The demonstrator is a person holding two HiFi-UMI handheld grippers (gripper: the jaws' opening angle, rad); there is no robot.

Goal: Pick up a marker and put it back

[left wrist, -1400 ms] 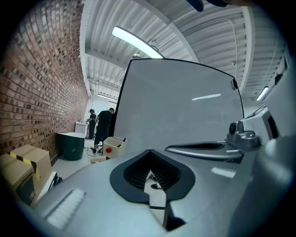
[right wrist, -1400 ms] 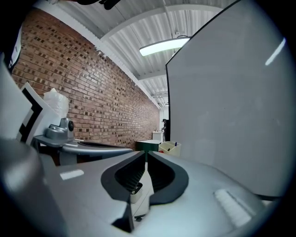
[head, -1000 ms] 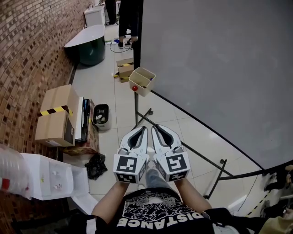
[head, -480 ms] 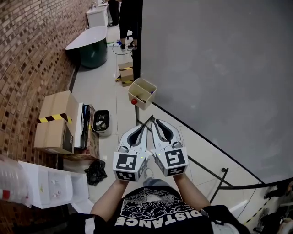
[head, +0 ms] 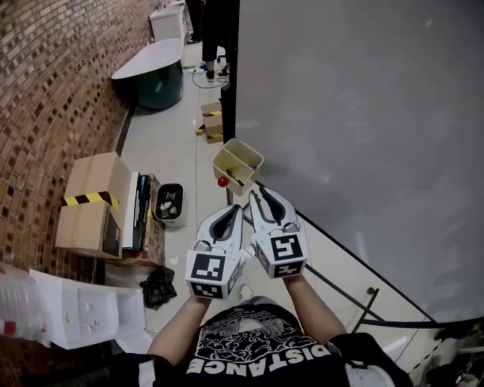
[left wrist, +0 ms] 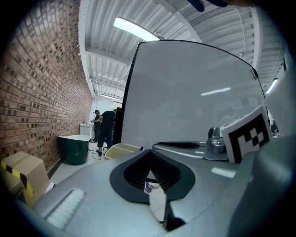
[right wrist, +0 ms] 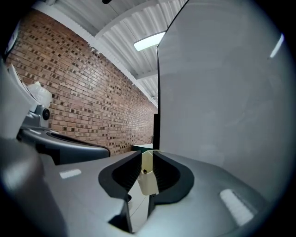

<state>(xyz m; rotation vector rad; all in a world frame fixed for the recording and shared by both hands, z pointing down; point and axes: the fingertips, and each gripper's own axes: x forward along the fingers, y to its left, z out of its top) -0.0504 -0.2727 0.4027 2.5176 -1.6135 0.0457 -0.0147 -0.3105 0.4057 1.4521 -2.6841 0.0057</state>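
A beige bin [head: 237, 165] hangs on the whiteboard stand, with a red knob [head: 223, 181] under its near corner. Marker ends [head: 236, 175] poke up inside it. Both grippers are held side by side just short of the bin, pointing at it. My left gripper [head: 237, 210] is shut with nothing in it; in the left gripper view [left wrist: 149, 155] the bin [left wrist: 121, 149] lies ahead to the left. My right gripper [head: 255, 195] reaches slightly further forward, also shut and empty. Through its thin slit [right wrist: 147, 155] the bin [right wrist: 148, 178] shows.
A large whiteboard [head: 363, 136] on a black floor frame [head: 340, 283] fills the right. A brick wall [head: 45, 91], cardboard boxes [head: 94, 200], a small black basket [head: 167, 202] and a green tub [head: 155, 75] line the left. A person [head: 219, 23] stands far back.
Both grippers and the head camera have moved forward toward the bin. The right gripper now sits a little ahead of the left. Jaws are unchanged.
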